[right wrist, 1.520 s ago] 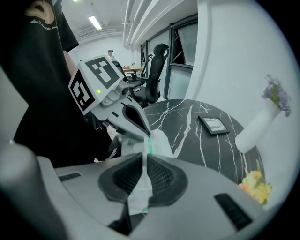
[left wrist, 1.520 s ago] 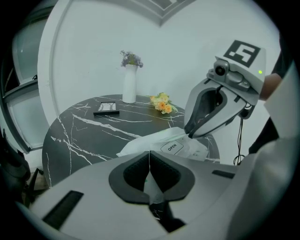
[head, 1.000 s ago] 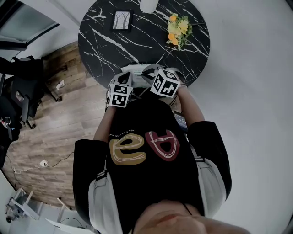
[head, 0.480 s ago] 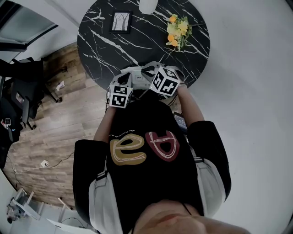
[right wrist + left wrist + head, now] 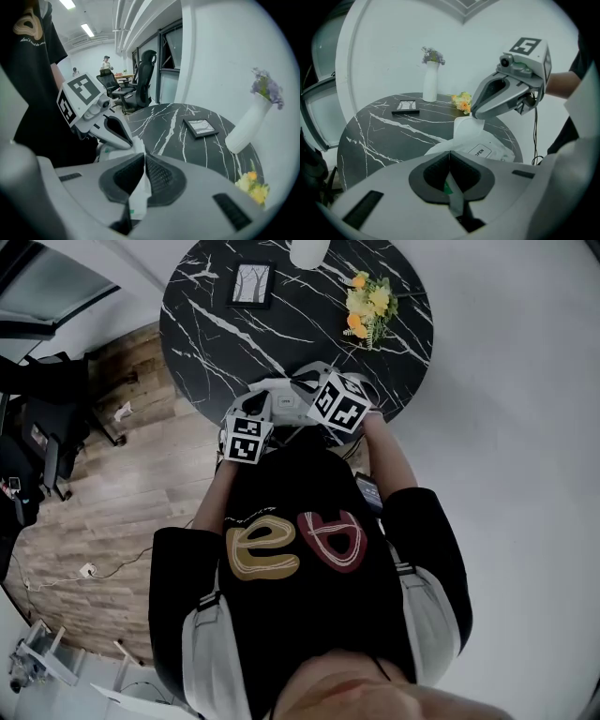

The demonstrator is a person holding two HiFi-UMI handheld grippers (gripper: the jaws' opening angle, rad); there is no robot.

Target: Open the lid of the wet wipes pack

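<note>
Black marble-veined round table (image 5: pixel 281 324), bearing the wet wipes pack (image 5: pixel 502 153) at its near edge. The pack is soft, light, slippery film, likely to slide or crumple unless anchored, and best taken by an end seam and the lid tab. Left gripper (image 5: pixel 449 161): jaws clamped on the pack's thin edge. Right gripper (image 5: pixel 144 164): jaws pinched on the white lid flap (image 5: pixel 465 132), lifted. Only the left gripper view shows the OPEN label (image 5: pixel 478 151); the head view largely hides the pack behind the marker cubes.

White, soft wet wipes pack (image 5: pixel 501 151), flat at near edge of marbled table (image 5: pixel 389 136) — lid flap (image 5: pixel 465 132) lifted, seemingly peeled upright, "OPEN" tab showing.
</note>
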